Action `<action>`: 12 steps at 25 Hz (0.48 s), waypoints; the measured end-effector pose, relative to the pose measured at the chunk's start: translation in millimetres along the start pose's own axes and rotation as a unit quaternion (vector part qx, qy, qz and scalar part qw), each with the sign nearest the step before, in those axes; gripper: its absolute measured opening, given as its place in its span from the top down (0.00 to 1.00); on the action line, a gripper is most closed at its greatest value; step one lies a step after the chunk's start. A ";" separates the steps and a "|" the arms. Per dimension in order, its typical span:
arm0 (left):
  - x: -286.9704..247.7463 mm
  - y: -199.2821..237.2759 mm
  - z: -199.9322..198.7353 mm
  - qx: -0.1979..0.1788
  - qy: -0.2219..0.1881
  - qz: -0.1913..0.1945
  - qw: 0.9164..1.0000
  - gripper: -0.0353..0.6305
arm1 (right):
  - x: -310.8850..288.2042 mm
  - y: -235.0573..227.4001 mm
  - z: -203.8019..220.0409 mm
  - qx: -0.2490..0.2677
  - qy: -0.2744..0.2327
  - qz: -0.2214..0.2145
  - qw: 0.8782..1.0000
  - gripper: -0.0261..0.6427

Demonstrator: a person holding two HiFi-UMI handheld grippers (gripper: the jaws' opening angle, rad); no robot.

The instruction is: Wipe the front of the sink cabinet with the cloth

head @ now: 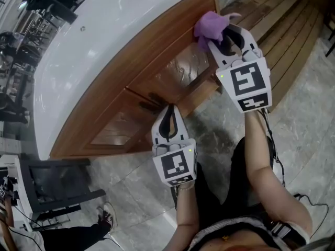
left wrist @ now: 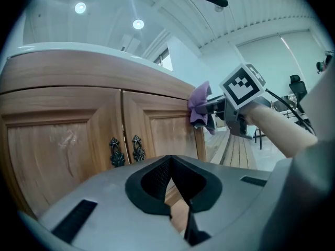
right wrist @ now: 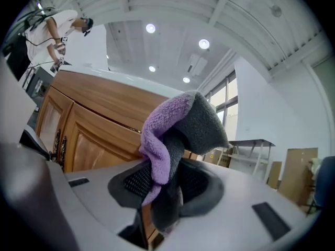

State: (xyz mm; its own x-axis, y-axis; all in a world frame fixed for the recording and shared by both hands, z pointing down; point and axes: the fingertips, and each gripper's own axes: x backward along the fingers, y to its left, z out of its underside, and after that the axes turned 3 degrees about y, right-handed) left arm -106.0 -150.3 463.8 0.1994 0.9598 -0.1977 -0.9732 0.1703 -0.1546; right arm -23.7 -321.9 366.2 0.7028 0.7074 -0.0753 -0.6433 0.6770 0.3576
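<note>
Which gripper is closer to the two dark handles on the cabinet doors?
Left. The left gripper, shut and empty, points at the handles from close by. The right gripper holds the purple cloth up at the cabinet's right end, well away from them.

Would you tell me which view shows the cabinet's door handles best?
The left gripper view: both door handles face it, unobstructed. The head view shows them small, from above; the right gripper view only at its left edge.
</note>
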 end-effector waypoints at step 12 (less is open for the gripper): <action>-5.0 2.1 7.1 0.003 0.009 -0.004 1.000 0.94 | -4.3 -22.8 14.9 -0.031 0.001 0.013 0.999 0.70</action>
State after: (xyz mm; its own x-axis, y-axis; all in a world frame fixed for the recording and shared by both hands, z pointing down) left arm -109.9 -153.2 471.3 0.2094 0.9543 -0.2132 -0.9722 0.1799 -0.1499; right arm -7.5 -343.4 372.2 0.6851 0.7252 -0.0690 -0.6787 0.6698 0.3013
